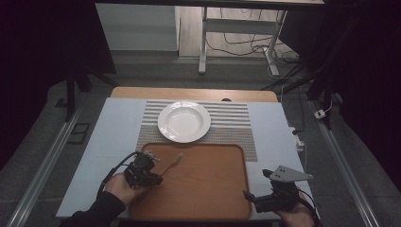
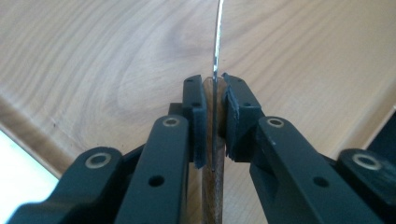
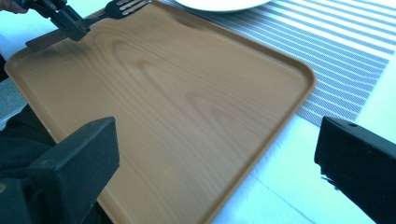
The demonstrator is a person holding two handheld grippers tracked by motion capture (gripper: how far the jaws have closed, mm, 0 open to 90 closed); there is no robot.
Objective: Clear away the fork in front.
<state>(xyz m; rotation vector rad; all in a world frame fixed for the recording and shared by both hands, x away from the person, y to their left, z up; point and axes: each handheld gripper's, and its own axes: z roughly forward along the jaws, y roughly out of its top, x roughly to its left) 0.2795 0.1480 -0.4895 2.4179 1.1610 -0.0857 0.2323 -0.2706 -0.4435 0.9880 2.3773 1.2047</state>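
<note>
The left gripper (image 1: 152, 176) is clamped on the wooden handle of a fork (image 1: 173, 162), which it holds over the left edge of the wooden tray (image 1: 208, 189), prongs toward the white plate (image 1: 184, 121). The right gripper (image 1: 253, 197) waits at the tray's right near corner, its jaws wide apart and empty. The fork seems to be mid-carry; next it needs a careful placing beside the plate, on the striped mat (image 1: 231, 126).

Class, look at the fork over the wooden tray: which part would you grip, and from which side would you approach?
Grip the fork by its wooden handle end, from the tray's near-left side, as the left gripper does: the handle is flat-sided, so the pads clamp it squarely, tines pointing away towards the plate.
</note>
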